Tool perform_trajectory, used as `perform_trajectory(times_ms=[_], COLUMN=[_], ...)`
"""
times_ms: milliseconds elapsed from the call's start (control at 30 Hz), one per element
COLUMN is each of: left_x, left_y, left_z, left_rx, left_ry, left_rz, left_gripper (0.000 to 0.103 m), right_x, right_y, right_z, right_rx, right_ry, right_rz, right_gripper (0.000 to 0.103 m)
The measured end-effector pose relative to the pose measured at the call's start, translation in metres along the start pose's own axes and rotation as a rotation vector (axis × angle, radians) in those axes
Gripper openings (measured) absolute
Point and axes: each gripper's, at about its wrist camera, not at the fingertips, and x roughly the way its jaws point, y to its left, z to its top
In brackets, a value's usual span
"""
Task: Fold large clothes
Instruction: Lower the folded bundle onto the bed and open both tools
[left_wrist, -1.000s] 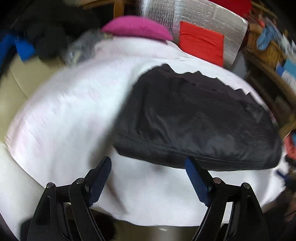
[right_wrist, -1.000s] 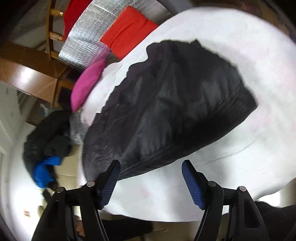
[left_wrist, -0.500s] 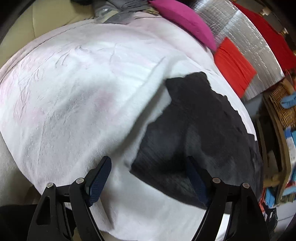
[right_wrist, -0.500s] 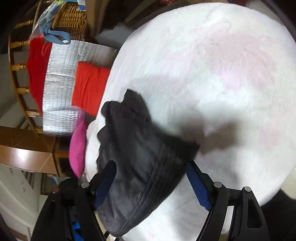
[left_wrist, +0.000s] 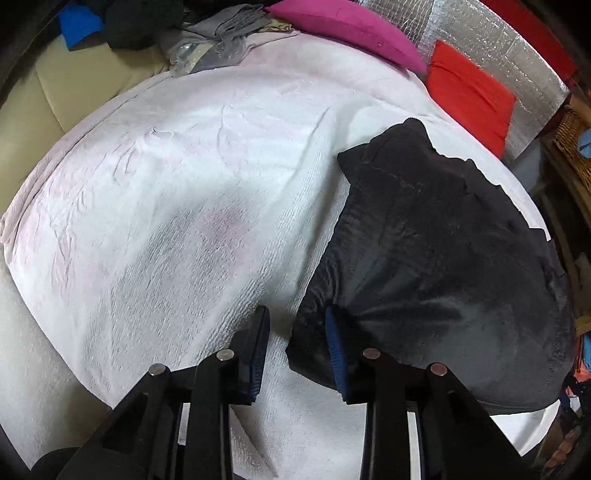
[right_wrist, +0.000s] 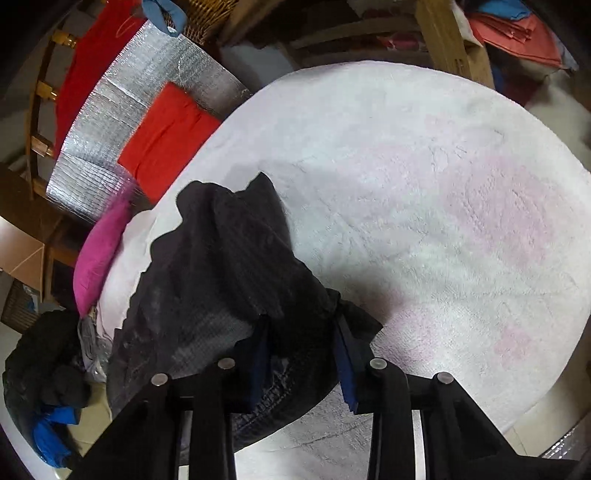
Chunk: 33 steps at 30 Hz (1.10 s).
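Observation:
A black garment (left_wrist: 443, 240) lies partly bunched on a white fleece blanket (left_wrist: 166, 192) spread over the bed. My left gripper (left_wrist: 295, 314) is at its near left corner with jaws closing. The cloth edge lies between them against the right pad, and the left pad is still apart from it. In the right wrist view the same garment (right_wrist: 221, 277) puckers between the fingers of my right gripper (right_wrist: 301, 321). Its jaws are closing too, and gathered cloth fills the gap between the pads. The blanket (right_wrist: 443, 184) stretches away to the right.
A magenta cushion (left_wrist: 351, 26) and a red cushion (left_wrist: 469, 96) lie at the blanket's far edge against a silver foil mat (left_wrist: 480, 37). Dark and blue clothes (right_wrist: 44, 354) are piled beside the bed. Wooden furniture and a wicker basket (right_wrist: 207, 14) stand beyond it.
Both pairs of jaws have gone from wide apart to narrow. Both grippers sank onto the garment's near edge. Cloth now sits between the right fingers, and the corner is inside the left ones.

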Motion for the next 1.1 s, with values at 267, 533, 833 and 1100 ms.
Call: perform_trajectory(times_ms=[267,533,833,1100], left_x=[-0.064,-0.157,-0.242,-0.3], left_y=[-0.01,-0.037,-0.045,-0.061], left_z=[-0.008,-0.032,-0.055,-0.085], left_rx=[0.034,0.135,0.214,0.264], left_ry=[-0.116,-0.385,-0.539,-0.639], left_rz=[0.07,0.16,0.159,0.133], left_gripper=[0.056,0.085,0.091,0.097], right_x=[-0.053,-0.128,-0.179,-0.22], right_y=[0.022,0.09,0.158,0.186], right_z=[-0.006,-0.041,-0.106,-0.157], right_rx=[-0.065,-0.344,-0.6,-0.73], right_ry=[-0.109,-0.238,-0.272,-0.3], right_rz=[0.021,-0.025,-0.017,-0.012], right_gripper=[0.075,0.075,0.075,0.075])
